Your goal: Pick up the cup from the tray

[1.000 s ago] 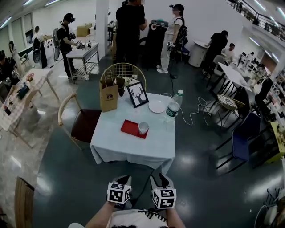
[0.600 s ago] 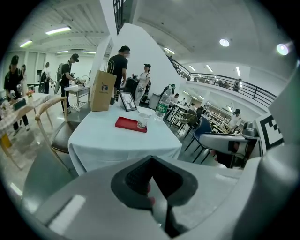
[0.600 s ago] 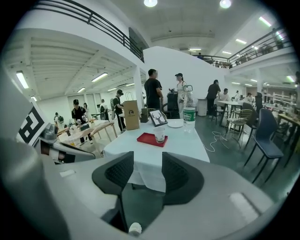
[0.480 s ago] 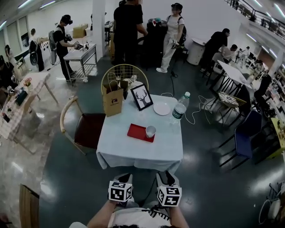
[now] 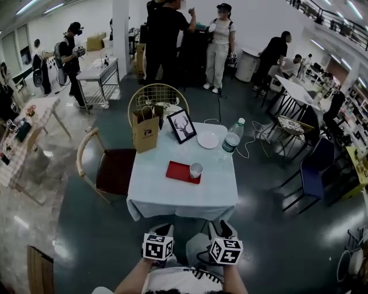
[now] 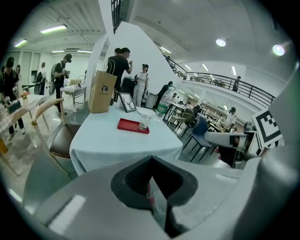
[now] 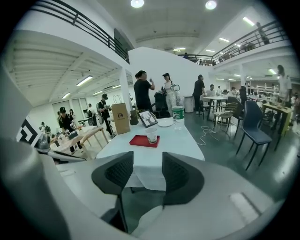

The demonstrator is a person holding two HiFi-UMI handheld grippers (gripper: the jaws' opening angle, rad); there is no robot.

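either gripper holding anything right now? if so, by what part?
Nothing is held. The left gripper is shut and empty; the right gripper is open and empty. The cup stands on the red tray, well beyond both.

This is a big open hall laid out like a café or canteen. A cloth-covered bench (image 5: 172,192) and other tables (image 5: 299,89) with chairs (image 5: 315,166) stand on a glossy dark floor (image 5: 86,229). A railed mezzanine (image 5: 339,17) runs along the upper right, strip lights (image 5: 34,7) at upper left, and people (image 5: 167,34) stand at the top.

Left gripper (image 5: 161,229) closed, right gripper (image 5: 225,228) parted (both low, side by side).
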